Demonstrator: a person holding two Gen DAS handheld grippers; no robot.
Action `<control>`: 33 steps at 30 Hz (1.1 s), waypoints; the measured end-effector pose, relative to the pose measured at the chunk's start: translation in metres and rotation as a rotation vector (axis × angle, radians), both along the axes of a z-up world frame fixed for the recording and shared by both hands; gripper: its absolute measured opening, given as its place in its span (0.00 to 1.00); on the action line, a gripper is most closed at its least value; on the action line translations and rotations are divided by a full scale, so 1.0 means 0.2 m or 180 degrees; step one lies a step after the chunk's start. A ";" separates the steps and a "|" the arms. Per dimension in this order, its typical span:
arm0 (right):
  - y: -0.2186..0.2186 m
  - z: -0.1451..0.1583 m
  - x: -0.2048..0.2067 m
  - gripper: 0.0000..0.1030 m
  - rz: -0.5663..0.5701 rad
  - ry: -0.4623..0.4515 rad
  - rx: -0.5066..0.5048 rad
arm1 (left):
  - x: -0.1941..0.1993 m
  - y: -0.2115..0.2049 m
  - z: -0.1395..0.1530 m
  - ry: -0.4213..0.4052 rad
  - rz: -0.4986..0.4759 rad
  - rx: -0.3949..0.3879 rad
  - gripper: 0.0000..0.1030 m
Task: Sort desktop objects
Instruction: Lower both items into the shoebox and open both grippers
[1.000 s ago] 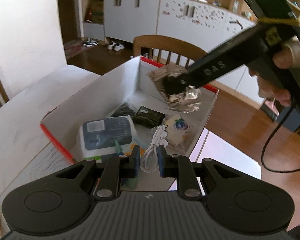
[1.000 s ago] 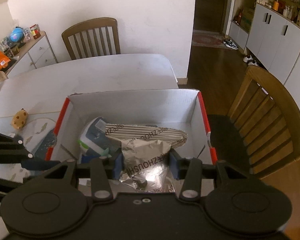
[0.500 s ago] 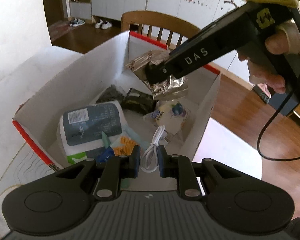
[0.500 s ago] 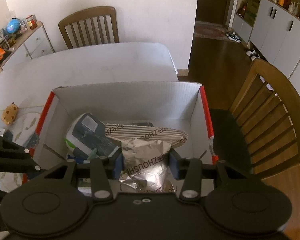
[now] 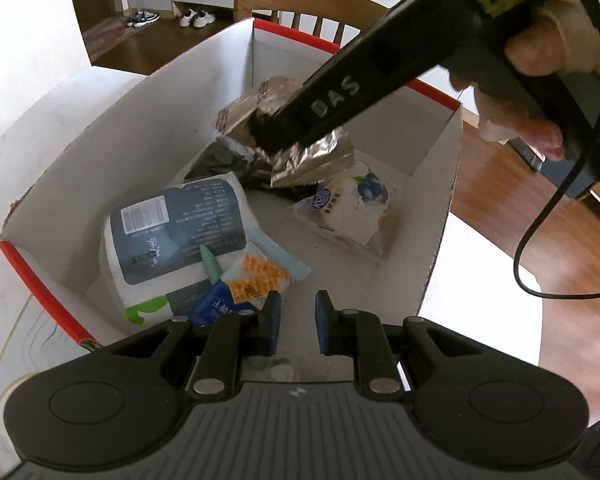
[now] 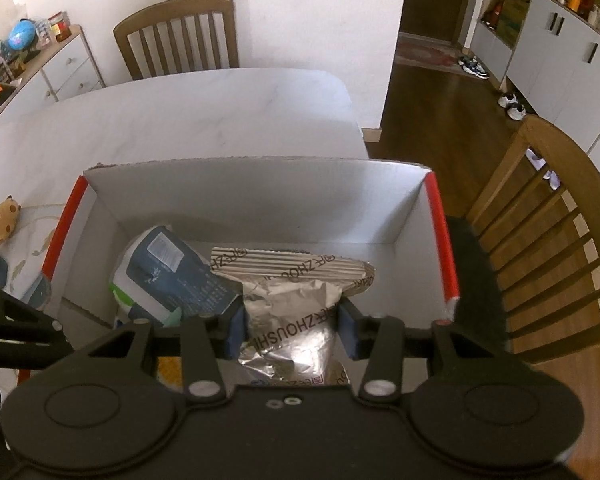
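Note:
A white cardboard box (image 5: 140,120) with red edges holds a blue-and-white tissue pack (image 5: 176,240), an orange-patterned packet (image 5: 260,272), a blueberry snack pack (image 5: 352,208) and a black packet (image 5: 220,160). My right gripper (image 6: 292,332) is shut on a crumpled silver foil bag (image 6: 288,308). In the left wrist view that right gripper (image 5: 272,132) holds the foil bag (image 5: 312,156) low inside the box, just over the black packet. My left gripper (image 5: 298,320) hangs over the box's near edge. Its blue pads stand almost together and nothing shows between them.
A person's hand (image 5: 540,52) grips the right tool, and its black cord (image 5: 540,240) loops down. The box (image 6: 260,200) sits at the corner of a white table (image 6: 200,112). A wooden chair (image 6: 548,240) stands right beside it. A cookie-shaped toy (image 6: 2,220) lies to the left.
Both grippers have sunk toward the box, and the foil bag has gone down inside it with the right one. The white cable seen between the left pads no longer shows.

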State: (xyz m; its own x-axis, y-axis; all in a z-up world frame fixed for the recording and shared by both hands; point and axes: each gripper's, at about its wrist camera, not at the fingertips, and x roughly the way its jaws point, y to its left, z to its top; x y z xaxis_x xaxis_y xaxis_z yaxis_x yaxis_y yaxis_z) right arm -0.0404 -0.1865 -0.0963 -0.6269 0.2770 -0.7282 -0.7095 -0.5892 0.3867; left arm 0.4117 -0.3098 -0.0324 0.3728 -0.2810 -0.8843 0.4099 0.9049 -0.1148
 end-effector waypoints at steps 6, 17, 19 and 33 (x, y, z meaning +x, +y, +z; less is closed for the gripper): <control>-0.01 -0.04 -0.05 0.44 0.0083 -0.0064 -0.0031 | -0.01 0.01 0.00 0.0004 0.0045 -0.0042 0.16; -0.01 -0.10 -0.13 0.44 0.0138 -0.0174 -0.0072 | -0.04 0.04 0.05 -0.0063 0.0189 -0.0155 0.16; -0.01 -0.11 -0.14 0.45 0.0138 -0.0181 -0.0077 | -0.05 0.04 0.06 -0.0081 0.0214 -0.0182 0.16; -0.05 -0.05 -0.06 0.67 -0.0067 -0.0163 -0.0066 | -0.11 0.06 0.15 -0.0249 0.0355 -0.0281 0.17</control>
